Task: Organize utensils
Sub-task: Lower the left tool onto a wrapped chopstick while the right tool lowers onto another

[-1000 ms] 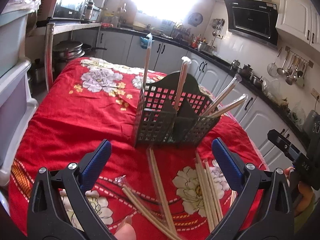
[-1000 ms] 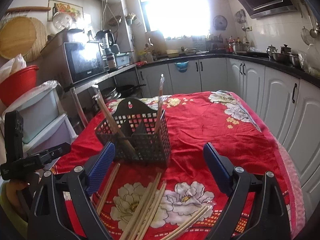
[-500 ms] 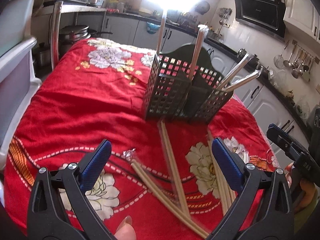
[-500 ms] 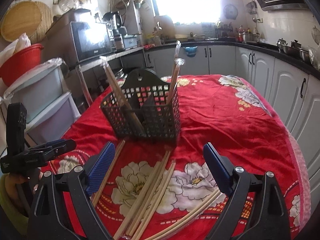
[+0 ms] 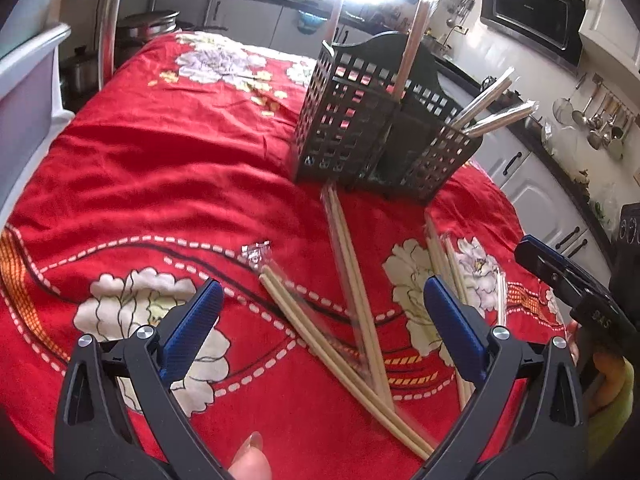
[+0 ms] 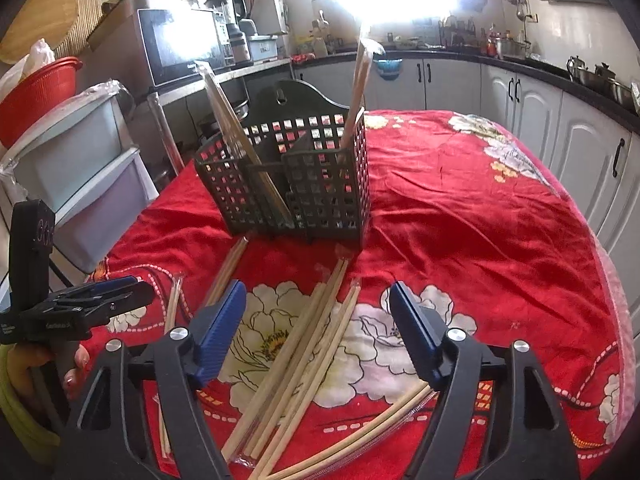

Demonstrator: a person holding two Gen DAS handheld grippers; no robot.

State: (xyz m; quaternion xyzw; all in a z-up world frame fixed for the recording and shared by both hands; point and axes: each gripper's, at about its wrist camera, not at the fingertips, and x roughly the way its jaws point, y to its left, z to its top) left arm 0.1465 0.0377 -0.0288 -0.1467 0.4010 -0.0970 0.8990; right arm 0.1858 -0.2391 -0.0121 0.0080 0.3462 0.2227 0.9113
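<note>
A black lattice utensil basket [image 5: 380, 132] [image 6: 296, 184] stands on the red flowered cloth, with a few wrapped chopstick pairs upright in it. More wrapped chopstick pairs [image 5: 352, 280] [image 6: 304, 344] lie loose on the cloth in front of it. My left gripper [image 5: 320, 300] hangs open above two crossed pairs and touches nothing. My right gripper [image 6: 318, 300] hovers over a bundle of several pairs. Its jaws are closing, and the chopsticks lie lower between them, clear of the pads. Each gripper shows at the edge of the other's view: the right gripper [image 5: 560, 276], the left gripper [image 6: 100, 300].
The red cloth [image 6: 480, 208] covers a table. Plastic drawers [image 6: 80, 184] stand by its left side, with a microwave [image 6: 176, 44] behind them. White kitchen cabinets [image 6: 540, 120] run along the far and right walls.
Both grippers have sunk toward the cloth and tipped further down, so the loose chopsticks look larger. The right gripper's jaws stand narrower than before. The basket has not moved.
</note>
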